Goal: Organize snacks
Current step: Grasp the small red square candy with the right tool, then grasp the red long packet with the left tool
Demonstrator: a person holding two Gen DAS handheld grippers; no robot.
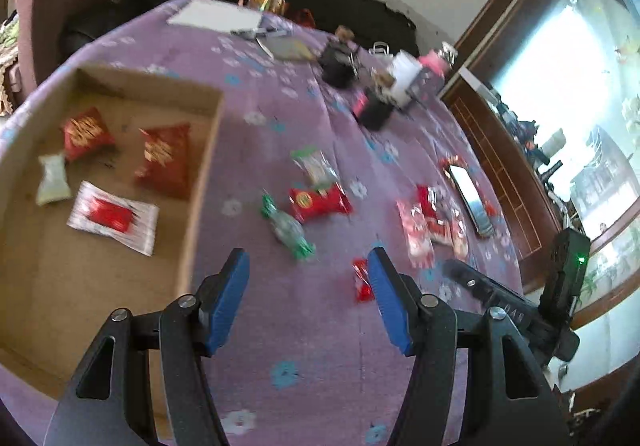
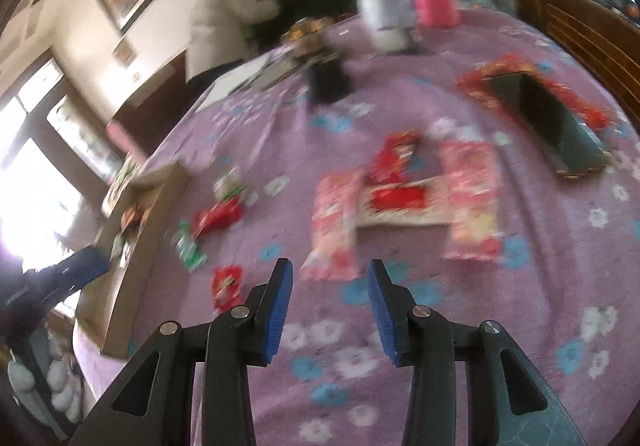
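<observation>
Purple flowered cloth (image 1: 304, 150) covers the table. At far left sits a cardboard box (image 1: 200, 174) holding four snack packs, two of them red (image 1: 86, 133). More snacks (image 2: 404, 190) lie loose on the cloth, right of the box. Left gripper (image 1: 308, 300) and right gripper (image 2: 330, 306) hang over the cloth, fingers apart, nothing between them.

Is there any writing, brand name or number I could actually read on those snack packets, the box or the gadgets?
None can be read for certain.
Red packets in the cardboard box: gold characters on one red packet, too blurred to read.
Red packet on the tablecloth: round yellow logo, blurred.
Pink packets: print smeared by motion.
Other claw's black body: faint pale letters, too small to make out.
Phone: dark screen, no text.
</observation>
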